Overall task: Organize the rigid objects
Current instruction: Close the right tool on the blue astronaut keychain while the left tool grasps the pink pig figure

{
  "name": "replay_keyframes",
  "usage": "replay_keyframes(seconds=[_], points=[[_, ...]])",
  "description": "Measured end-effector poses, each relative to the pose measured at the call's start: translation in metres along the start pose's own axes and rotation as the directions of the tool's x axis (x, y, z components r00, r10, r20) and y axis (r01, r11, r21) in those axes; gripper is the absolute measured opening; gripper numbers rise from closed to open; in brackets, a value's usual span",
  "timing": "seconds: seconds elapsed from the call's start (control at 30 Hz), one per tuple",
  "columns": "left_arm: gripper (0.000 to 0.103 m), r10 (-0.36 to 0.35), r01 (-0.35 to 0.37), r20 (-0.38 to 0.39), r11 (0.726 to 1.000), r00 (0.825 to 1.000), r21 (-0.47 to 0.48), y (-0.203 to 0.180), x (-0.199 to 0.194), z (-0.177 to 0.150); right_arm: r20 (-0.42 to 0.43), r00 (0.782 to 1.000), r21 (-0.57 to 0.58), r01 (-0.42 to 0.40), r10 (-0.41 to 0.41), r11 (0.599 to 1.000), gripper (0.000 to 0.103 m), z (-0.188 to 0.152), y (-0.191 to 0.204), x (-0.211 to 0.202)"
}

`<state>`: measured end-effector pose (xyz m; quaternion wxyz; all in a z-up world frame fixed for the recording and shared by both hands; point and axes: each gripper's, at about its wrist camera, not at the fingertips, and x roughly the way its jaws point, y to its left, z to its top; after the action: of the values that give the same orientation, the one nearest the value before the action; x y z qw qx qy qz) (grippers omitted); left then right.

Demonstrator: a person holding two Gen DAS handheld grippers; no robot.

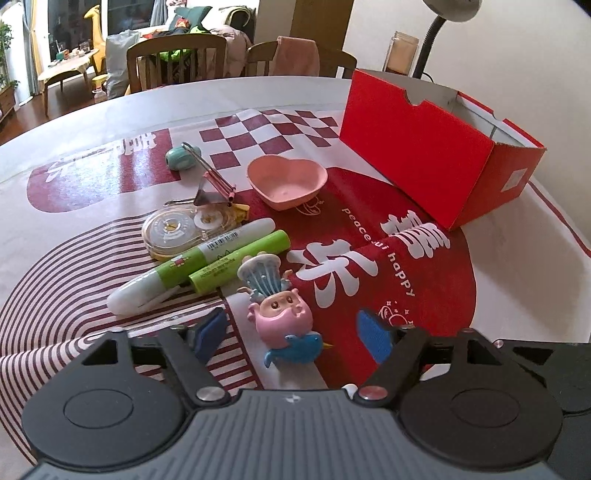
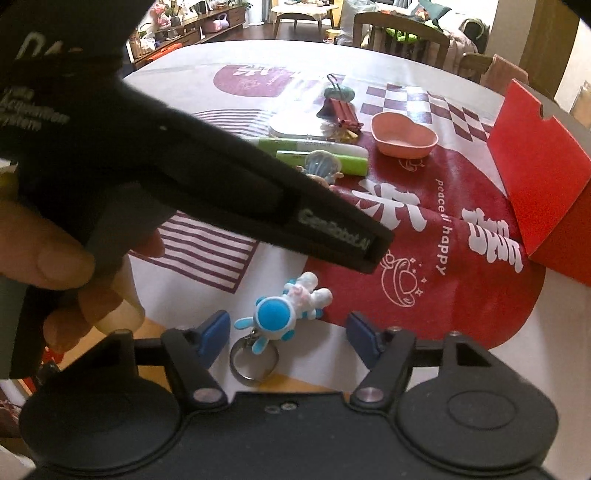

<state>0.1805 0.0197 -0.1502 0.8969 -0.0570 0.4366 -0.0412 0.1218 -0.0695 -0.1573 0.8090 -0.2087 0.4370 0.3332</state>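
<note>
My left gripper [image 1: 293,334] is open, its blue pads on either side of a pink cartoon figure toy with a blue bird [image 1: 284,314] that lies on the tablecloth. My right gripper [image 2: 288,334] is open around a blue and white astronaut keychain [image 2: 284,310] on the table. A red open box [image 1: 439,147] stands at the back right; it also shows in the right wrist view [image 2: 535,170]. Two green and white markers [image 1: 199,266], a correction tape [image 1: 173,230], a binder clip [image 1: 214,188], a teal round object [image 1: 183,157] and a pink heart bowl [image 1: 286,181] lie beyond the toy.
The left hand-held gripper body [image 2: 184,166] crosses the right wrist view above the table, with fingers of the hand [image 2: 74,277] at the left. Chairs [image 1: 177,59] stand behind the round table. A lamp [image 1: 439,33] stands behind the box.
</note>
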Motion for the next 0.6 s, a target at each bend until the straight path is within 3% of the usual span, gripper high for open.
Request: replay_keyframes(seconds=[0.37, 0.6], points=[[0.044, 0.022, -0.022, -0.002, 1.000, 1.000, 0.001, 0.0005, 0.0045, -0.0019, 0.015, 1.000, -0.029, 0.010, -0.009, 1.000, 0.049, 0.0021, 0.0048, 0.0013], [0.043, 0.015, -0.015, 0.001, 1.000, 1.000, 0.002, 0.0025, 0.0034, -0.0007, 0.010, 1.000, -0.033, 0.018, -0.017, 0.999, 0.048, 0.0012, 0.0035, -0.0005]])
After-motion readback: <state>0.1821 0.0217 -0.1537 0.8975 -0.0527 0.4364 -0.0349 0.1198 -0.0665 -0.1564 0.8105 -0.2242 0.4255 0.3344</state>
